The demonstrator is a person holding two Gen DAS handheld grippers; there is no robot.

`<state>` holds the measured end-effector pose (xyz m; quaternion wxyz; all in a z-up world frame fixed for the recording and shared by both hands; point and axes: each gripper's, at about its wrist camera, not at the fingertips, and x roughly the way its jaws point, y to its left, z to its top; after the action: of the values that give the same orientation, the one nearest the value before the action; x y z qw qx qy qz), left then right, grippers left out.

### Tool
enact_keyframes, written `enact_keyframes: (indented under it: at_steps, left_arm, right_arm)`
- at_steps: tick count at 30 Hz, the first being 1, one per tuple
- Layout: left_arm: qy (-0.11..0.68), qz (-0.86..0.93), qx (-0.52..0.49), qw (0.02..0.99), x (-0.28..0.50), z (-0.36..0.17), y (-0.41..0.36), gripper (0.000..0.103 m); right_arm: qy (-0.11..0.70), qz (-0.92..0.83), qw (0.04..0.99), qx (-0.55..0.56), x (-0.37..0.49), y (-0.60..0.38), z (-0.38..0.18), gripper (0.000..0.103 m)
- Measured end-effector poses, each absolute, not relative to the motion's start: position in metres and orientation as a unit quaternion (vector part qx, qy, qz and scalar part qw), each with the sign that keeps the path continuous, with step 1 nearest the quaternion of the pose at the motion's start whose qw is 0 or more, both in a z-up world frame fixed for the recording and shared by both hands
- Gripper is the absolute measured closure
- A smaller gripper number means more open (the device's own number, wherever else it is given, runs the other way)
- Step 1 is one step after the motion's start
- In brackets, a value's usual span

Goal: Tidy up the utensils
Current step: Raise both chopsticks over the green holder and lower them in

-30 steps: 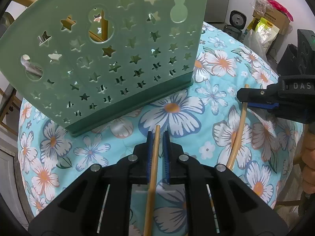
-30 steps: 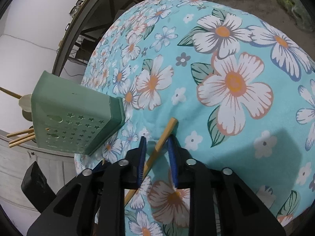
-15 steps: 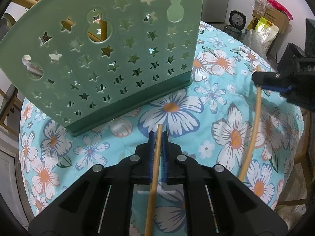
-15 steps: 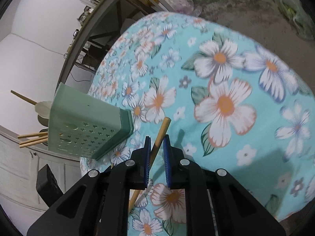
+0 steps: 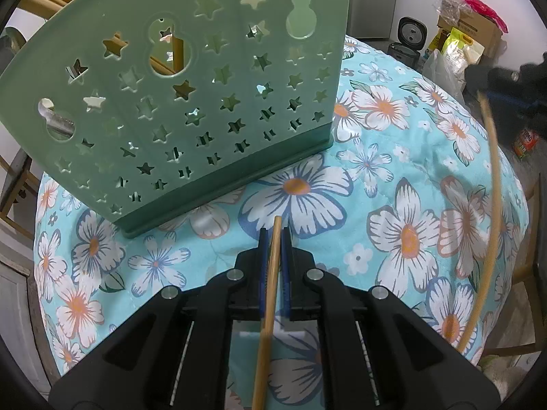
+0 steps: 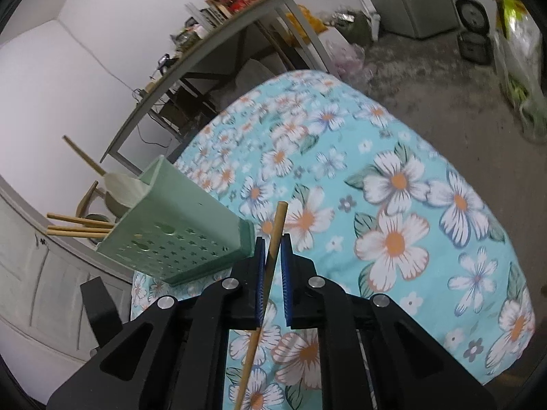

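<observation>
A green star-punched utensil holder stands on the floral tablecloth, just beyond my left gripper. That gripper is shut on a wooden chopstick lying low over the cloth. My right gripper has its jaws closing on a second chopstick, pads against it and the stick lifted off the cloth. In the left wrist view that stick hangs at the right under the blurred right gripper. The holder has several chopsticks and a pale spoon poking out.
The round table's edge drops to a bare floor on the right. Bags and boxes sit on the floor beyond it. A long grey bench with clutter runs along the white wall, and a pale cabinet stands behind the holder.
The right gripper has pinched its chopstick and lifted it off the cloth, rolling as it rose. The left gripper stays in place, its jaws now tight on its stick.
</observation>
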<state>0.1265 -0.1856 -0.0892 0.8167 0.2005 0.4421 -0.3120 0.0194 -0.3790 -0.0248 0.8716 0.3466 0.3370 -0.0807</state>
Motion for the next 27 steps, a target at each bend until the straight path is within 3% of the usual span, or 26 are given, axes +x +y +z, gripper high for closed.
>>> enact_keyframes:
  at_steps: [13, 27]
  left_arm:
    - [0.437, -0.317, 0.185, 0.821, 0.128, -0.077, -0.181, 0.098]
    - [0.354, -0.365, 0.037, 0.86, 0.133, 0.057, -0.097, 0.099]
  right_arm:
    - [0.314, -0.069, 0.892, 0.316, 0.015, -0.368, 0.003, 0.097]
    - [0.286, -0.059, 0.905, 0.31, 0.006, -0.363, 0.029, 0.097]
